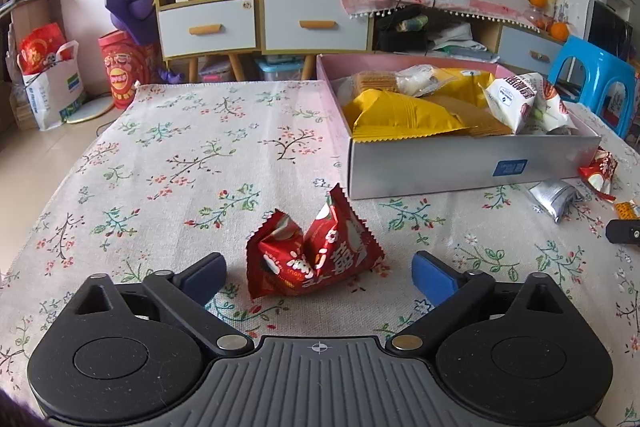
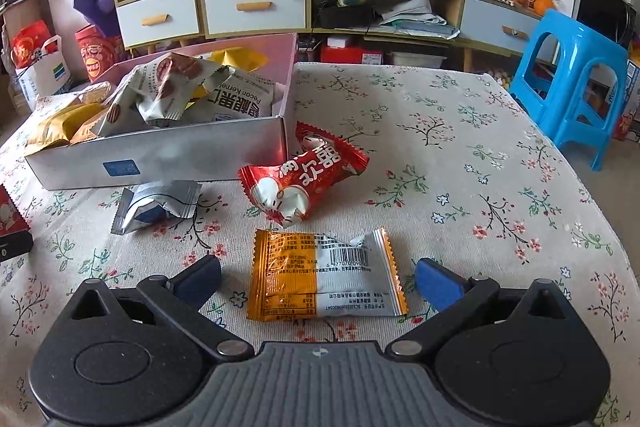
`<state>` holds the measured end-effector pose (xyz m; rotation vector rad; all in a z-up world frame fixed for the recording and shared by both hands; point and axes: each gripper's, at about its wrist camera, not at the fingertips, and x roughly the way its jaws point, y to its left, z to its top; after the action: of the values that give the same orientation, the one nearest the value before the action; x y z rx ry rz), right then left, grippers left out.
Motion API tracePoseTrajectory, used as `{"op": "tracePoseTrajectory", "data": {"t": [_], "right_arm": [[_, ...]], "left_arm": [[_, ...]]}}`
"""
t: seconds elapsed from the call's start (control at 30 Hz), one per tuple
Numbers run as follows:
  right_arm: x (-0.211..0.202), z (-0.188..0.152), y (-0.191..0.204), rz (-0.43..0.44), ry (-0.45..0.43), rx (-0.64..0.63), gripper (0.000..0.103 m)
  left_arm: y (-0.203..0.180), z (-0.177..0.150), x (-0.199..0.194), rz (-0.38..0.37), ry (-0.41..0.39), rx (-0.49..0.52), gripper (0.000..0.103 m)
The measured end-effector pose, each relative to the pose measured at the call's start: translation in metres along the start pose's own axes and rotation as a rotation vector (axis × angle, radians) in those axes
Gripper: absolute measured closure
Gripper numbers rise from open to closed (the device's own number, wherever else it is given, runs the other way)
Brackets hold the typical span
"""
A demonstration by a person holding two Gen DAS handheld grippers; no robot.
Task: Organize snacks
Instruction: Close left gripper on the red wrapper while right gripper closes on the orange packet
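In the left wrist view a crumpled red snack packet [image 1: 312,255] lies on the floral tablecloth between the wide-apart fingers of my left gripper [image 1: 318,273], which is open and not touching it. Behind it stands the open box [image 1: 460,167] holding yellow and white snack bags. In the right wrist view an orange-and-white packet [image 2: 324,277] lies flat between the spread fingers of my right gripper [image 2: 318,281], open, pads clear of it. Beyond it lie another red packet [image 2: 304,173] and a silver packet [image 2: 158,205], next to the box [image 2: 160,155].
A blue plastic stool [image 2: 572,83] stands off the table's right edge. Cabinets with drawers [image 1: 264,23] line the far wall. The silver packet [image 1: 554,197] and red packet [image 1: 600,171] lie right of the box in the left wrist view, with a dark gripper part [image 1: 622,233] at the edge.
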<state>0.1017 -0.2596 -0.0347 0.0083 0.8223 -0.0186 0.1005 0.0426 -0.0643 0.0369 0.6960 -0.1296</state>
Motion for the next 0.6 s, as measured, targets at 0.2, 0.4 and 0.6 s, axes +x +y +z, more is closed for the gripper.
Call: {"op": "tracePoseTrajectory", "data": {"t": [0.2, 0.4, 0.6], "right_arm": [[-0.0003, 0.0032, 0.0005, 0.020, -0.001, -0.033, 0.021], [-0.0032, 0.0076, 0.0054, 0.051, -0.011, -0.068, 0.042], [-0.0051, 0.0077, 0.0090, 0.049, -0.023, -0.092, 0.047]], "left_arm": [[-0.0040, 0.0038, -0.0023, -0.022, -0.003, 0.010, 0.022], [-0.0031, 0.0054, -0.0035, -0.020, -0.004, 0.001, 0.040], [-0.0020, 0.0086, -0.0059, -0.045, -0.009, -0.017, 0.056]]}}
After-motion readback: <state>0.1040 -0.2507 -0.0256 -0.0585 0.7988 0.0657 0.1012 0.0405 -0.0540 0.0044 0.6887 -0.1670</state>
